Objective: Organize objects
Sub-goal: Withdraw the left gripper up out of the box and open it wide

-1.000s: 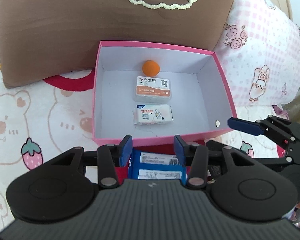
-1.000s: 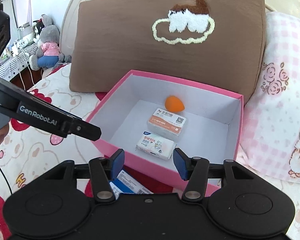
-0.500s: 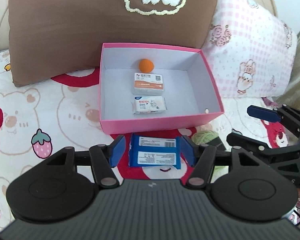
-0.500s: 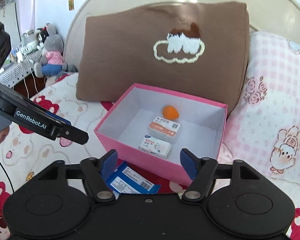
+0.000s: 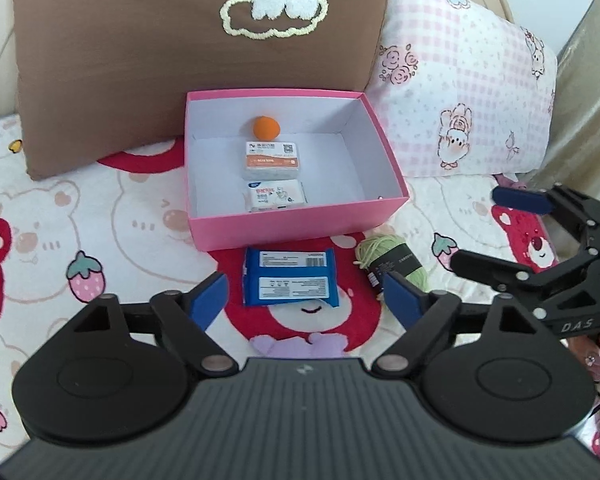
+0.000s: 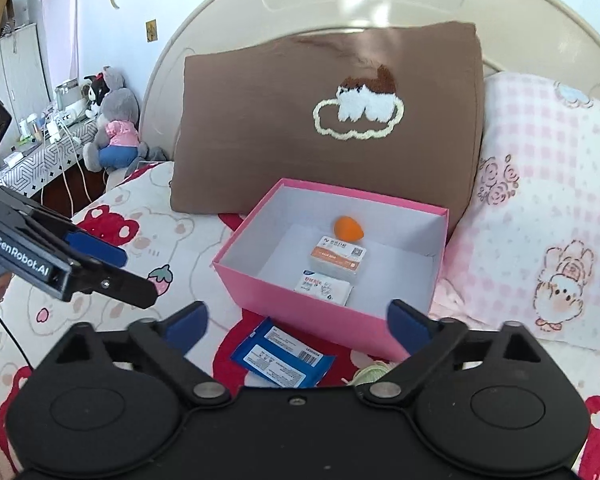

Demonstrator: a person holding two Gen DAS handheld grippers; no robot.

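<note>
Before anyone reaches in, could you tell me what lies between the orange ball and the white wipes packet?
The orange-labelled box, in both wrist views.

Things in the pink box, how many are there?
3: an orange ball at the back, an orange-labelled pack in the middle, a white pack nearest the front wall.

Left claw point(image 5: 306, 300) and right claw point(image 6: 296, 320), just opening, gape empty.

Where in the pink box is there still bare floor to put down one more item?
In the pink box, the floor to the right of the orange ball, orange-label pack and white wipes pack is bare up to the right wall. A narrower bare strip runs along the left wall. The middle column is crowded.
</note>
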